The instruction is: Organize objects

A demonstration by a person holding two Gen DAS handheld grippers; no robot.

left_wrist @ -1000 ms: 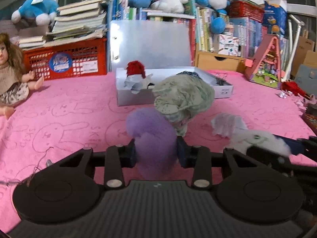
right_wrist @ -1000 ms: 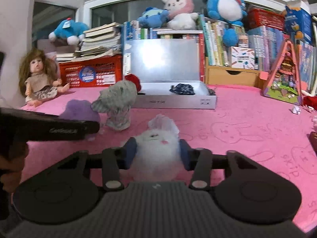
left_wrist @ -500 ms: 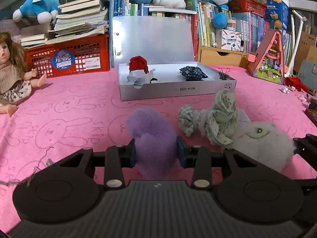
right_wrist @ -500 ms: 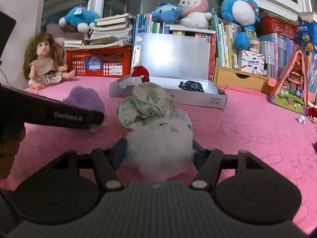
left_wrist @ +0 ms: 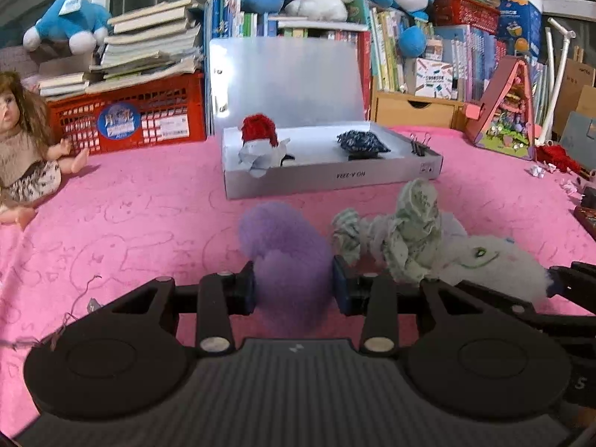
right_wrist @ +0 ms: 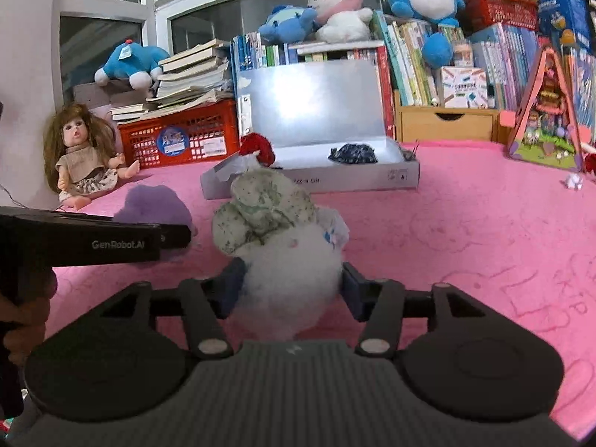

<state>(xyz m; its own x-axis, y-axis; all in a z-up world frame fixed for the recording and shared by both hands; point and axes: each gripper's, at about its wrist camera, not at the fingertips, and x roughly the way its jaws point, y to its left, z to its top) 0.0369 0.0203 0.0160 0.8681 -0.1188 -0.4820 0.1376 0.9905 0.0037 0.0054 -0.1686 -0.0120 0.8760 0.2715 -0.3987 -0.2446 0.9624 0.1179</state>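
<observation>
In the left wrist view, an open box [left_wrist: 331, 177] sat at centre frame on the counter [left_wrist: 149, 205], a crate [left_wrist: 126, 119] at its left, a doll [left_wrist: 22, 141] at the left edge. A pompom [left_wrist: 287, 253] lay low centre, a cloth bundle [left_wrist: 406, 231] right of it.

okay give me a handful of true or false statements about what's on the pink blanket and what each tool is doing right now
1. The left tool grips the purple pom-pom. True.
2. The grey box has its lid closed. False: the lid stands open.
3. The right tool is opening around the white fluffy toy. True.
4. The floral cloth bundle lies inside the box. False: it sits outside, against the white toy.
5. The doll lies in the red crate. False: it sits on the blanket beside it.
</observation>
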